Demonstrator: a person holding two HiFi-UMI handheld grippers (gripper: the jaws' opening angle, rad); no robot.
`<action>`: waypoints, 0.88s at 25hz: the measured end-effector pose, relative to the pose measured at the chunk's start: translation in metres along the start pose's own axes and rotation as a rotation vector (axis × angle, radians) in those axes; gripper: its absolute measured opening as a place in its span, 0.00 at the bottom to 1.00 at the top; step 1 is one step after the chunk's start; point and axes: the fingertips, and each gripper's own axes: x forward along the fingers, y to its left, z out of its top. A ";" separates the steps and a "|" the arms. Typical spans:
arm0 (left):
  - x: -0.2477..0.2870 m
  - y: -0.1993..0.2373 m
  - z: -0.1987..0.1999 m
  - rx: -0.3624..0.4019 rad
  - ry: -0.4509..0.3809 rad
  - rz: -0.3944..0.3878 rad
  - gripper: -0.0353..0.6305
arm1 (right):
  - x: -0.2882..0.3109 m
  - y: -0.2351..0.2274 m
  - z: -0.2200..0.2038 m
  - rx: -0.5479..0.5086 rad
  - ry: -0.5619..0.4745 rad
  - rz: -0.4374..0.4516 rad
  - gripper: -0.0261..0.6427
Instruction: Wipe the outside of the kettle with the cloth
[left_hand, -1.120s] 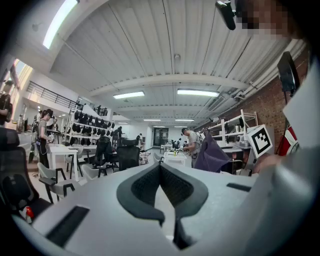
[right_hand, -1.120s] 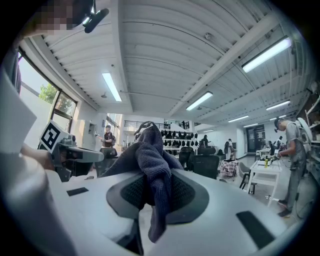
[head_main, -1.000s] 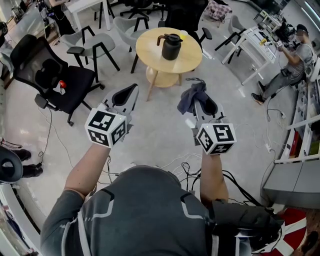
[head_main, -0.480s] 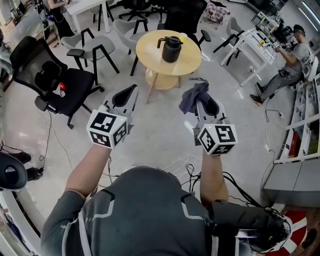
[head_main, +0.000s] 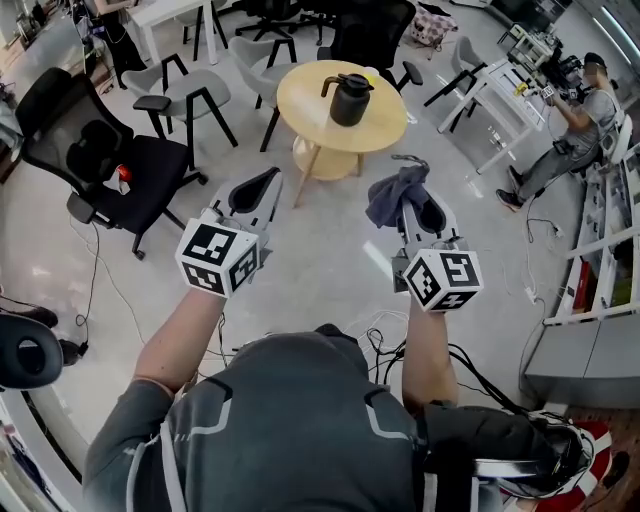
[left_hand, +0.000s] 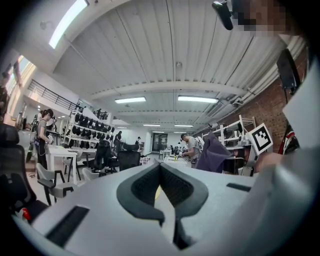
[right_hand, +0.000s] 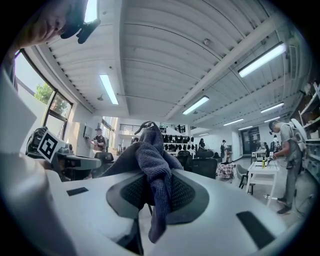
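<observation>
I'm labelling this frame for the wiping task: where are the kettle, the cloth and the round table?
kettle (head_main: 350, 105), head view, on its black body.
cloth (head_main: 392, 195), head view, on the bunched blue-grey fabric.
round table (head_main: 300, 100), head view, on the bare wooden top left of the kettle.

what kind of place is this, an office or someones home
Probably an open-plan office or lab workspace, not a home: swivel office chairs stand around, white work desks line the side, and cables trail across the floor.
</observation>
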 end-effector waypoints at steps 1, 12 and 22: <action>0.000 0.003 -0.002 0.004 0.001 -0.002 0.07 | 0.003 0.002 -0.002 0.001 0.001 -0.003 0.18; 0.050 0.052 -0.026 -0.006 0.034 0.042 0.07 | 0.075 -0.024 -0.018 0.014 -0.005 0.050 0.18; 0.170 0.103 -0.013 -0.019 0.062 0.140 0.07 | 0.187 -0.109 -0.009 -0.005 -0.012 0.139 0.18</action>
